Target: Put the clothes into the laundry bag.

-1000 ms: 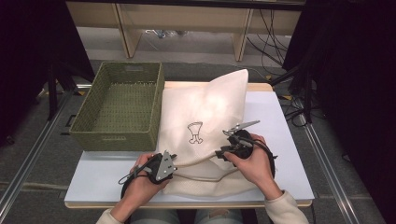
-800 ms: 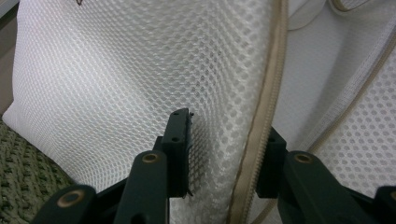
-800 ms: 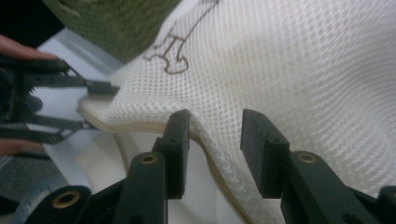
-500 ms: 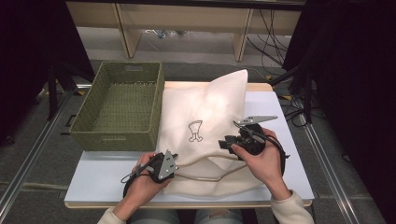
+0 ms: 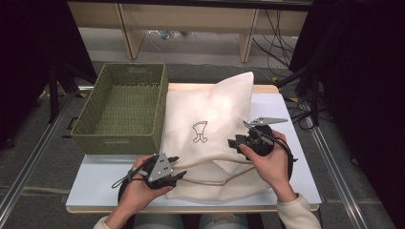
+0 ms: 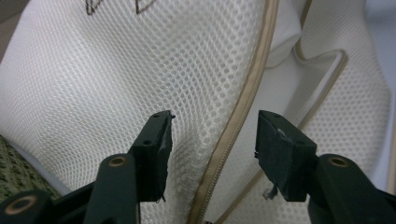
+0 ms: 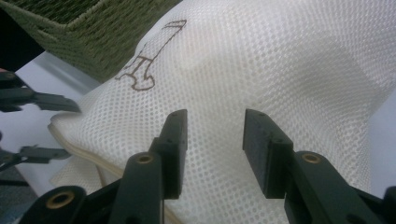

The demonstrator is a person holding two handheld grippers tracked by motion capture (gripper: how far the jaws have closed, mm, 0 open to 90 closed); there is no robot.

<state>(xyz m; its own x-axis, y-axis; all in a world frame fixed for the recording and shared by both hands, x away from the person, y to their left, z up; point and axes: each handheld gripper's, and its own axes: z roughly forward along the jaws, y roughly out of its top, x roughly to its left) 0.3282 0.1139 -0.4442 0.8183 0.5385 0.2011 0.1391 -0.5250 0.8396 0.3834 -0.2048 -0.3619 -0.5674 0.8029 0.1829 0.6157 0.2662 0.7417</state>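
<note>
Mesh laundry bag [image 5: 210, 124]: beside wicker basket [image 5: 122, 107], long axis running away from person, trimmed opening nearest.
Left gripper [image 6: 212, 140]: released, straddling bag's beige trim [image 6: 243, 107].
Right gripper [image 7: 212, 135]: released, over bag.

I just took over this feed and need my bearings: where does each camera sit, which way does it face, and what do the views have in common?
High view: fixed above the person's side, looking forward and down on the table; shows both forearms, left gripper, right gripper, green basket.
Left gripper view: rides the left gripper, looking along its open jaws at the mesh bag and its tan-trimmed edge.
Right gripper view: rides the right gripper, jaws open, facing the bag's printed mark.
Shared: all three show the mesh bag.
</note>
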